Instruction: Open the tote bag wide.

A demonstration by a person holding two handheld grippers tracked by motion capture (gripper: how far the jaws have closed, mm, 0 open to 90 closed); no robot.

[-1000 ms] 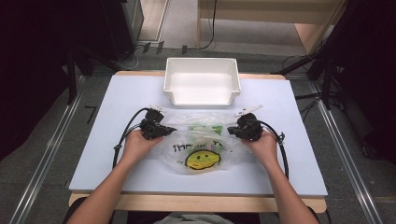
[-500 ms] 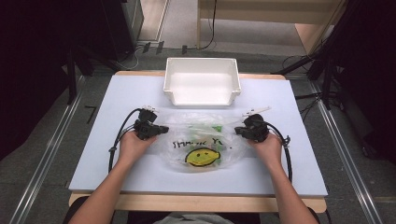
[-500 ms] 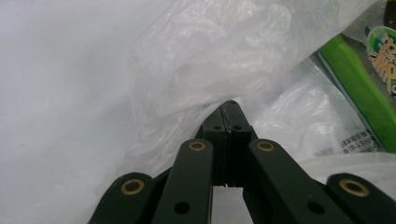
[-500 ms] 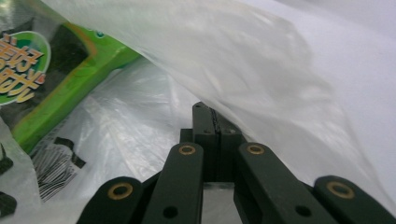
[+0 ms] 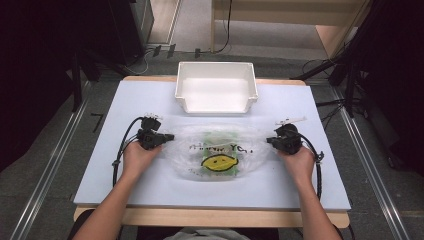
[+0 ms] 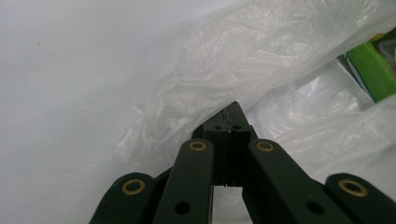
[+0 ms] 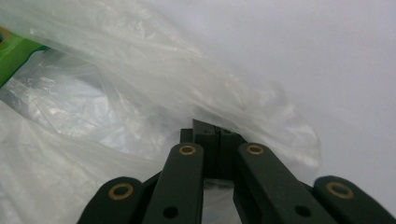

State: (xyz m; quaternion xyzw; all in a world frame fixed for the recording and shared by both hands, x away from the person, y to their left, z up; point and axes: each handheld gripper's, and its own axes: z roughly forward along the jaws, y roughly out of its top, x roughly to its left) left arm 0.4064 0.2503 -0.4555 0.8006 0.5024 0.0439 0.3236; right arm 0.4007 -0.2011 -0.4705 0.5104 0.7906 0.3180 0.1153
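A clear plastic bag (image 5: 215, 150) printed with a yellow lemon face and dark lettering lies flat in the middle of the table, stretched sideways. Something green (image 5: 216, 137) shows through it. My left gripper (image 5: 170, 136) is shut on the bag's left edge, and my right gripper (image 5: 269, 141) is shut on its right edge. In the left gripper view the closed gripper (image 6: 232, 114) pinches the crinkled film (image 6: 261, 56), with the green item (image 6: 373, 70) at far right. In the right gripper view the gripper (image 7: 211, 126) clamps the film (image 7: 116, 84), green item (image 7: 14, 53) at far left.
A white open bin (image 5: 216, 92) stands at the back middle of the pale blue table (image 5: 125, 165). A small white object (image 5: 292, 120) lies just behind my right gripper. Cables trail from both grippers toward the front edge.
Both hands have moved outward, the left one to the left and the right one to the right. The bag between them is now stretched wider and flatter.
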